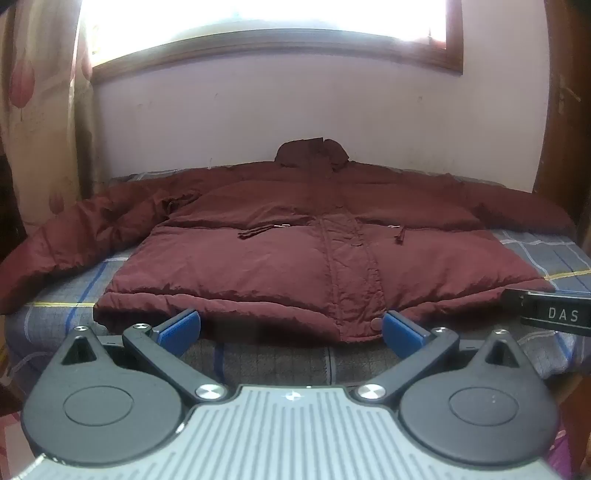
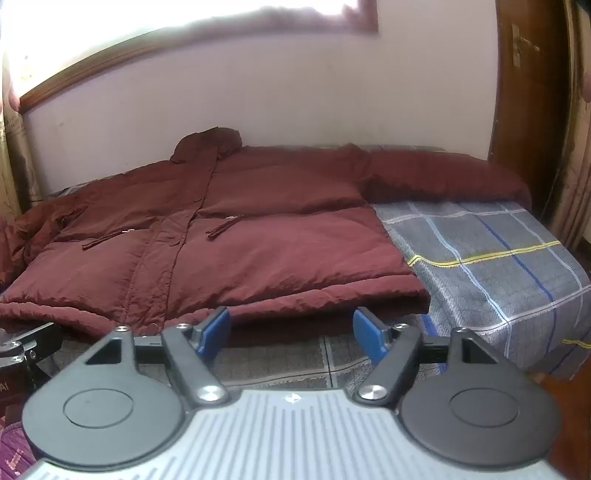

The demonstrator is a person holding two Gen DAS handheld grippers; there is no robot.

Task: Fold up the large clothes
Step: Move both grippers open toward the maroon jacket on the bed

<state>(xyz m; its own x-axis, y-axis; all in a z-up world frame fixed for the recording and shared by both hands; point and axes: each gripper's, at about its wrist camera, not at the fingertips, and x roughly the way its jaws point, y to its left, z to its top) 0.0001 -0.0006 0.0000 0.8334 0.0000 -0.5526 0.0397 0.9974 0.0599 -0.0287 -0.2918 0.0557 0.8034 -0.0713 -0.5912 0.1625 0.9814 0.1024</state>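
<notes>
Both wrist views low, near the bed (image 2: 498, 258) edge — shared jacket (image 1: 295, 251).

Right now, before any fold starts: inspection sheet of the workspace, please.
Surface: bed with a grey plaid sheet, bare to the right of the jacket.
Job's things: maroon puffer jacket laid flat, front up, closed, collar toward the wall, both sleeves spread out to the sides, hem at the near edge.
Clutter: nothing seen on the bed.
Grippers: left gripper open, at the hem near the front placket, holding nothing; right gripper open, at the hem nearer the jacket's right corner, holding nothing.
Cables: nothing seen.
Surroundings: pale wall, bright window, curtain on the left, wooden door on the right.
</notes>
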